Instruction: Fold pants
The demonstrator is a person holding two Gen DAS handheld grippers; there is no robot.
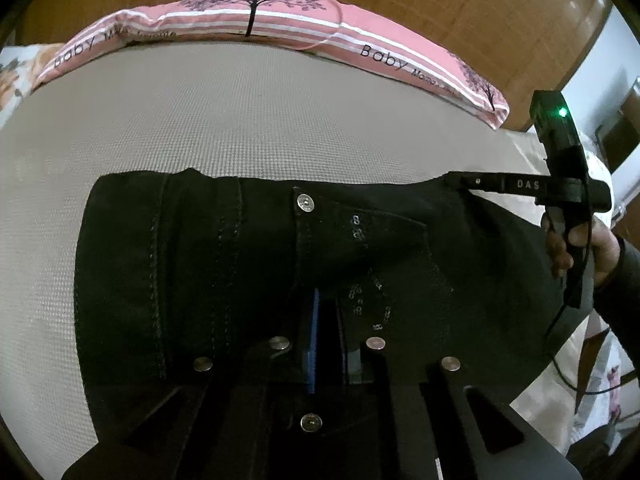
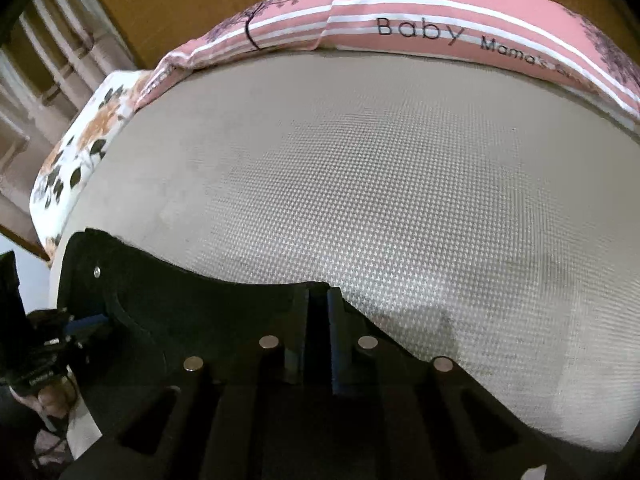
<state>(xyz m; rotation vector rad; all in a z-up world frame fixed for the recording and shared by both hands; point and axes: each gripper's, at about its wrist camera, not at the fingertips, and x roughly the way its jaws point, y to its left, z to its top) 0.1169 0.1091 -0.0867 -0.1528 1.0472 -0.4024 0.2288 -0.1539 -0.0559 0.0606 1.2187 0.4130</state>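
Black pants (image 1: 248, 264) with metal buttons lie on a grey textured mat (image 1: 200, 120). In the left wrist view my left gripper (image 1: 326, 344) is shut on the pants' fabric near the waistband. My right gripper (image 1: 460, 182) shows at the right of that view, pinching the pants' far right corner. In the right wrist view my right gripper (image 2: 318, 320) is shut on the pants' edge (image 2: 180, 304), which hangs stretched toward my left gripper (image 2: 80, 324) at the lower left.
A pink striped cushion (image 1: 280, 28) printed "Baby" lies along the mat's far edge, also in the right wrist view (image 2: 400, 28). A floral sheet (image 2: 76, 160) covers the bed at the left. A wooden wall (image 1: 440, 8) stands behind.
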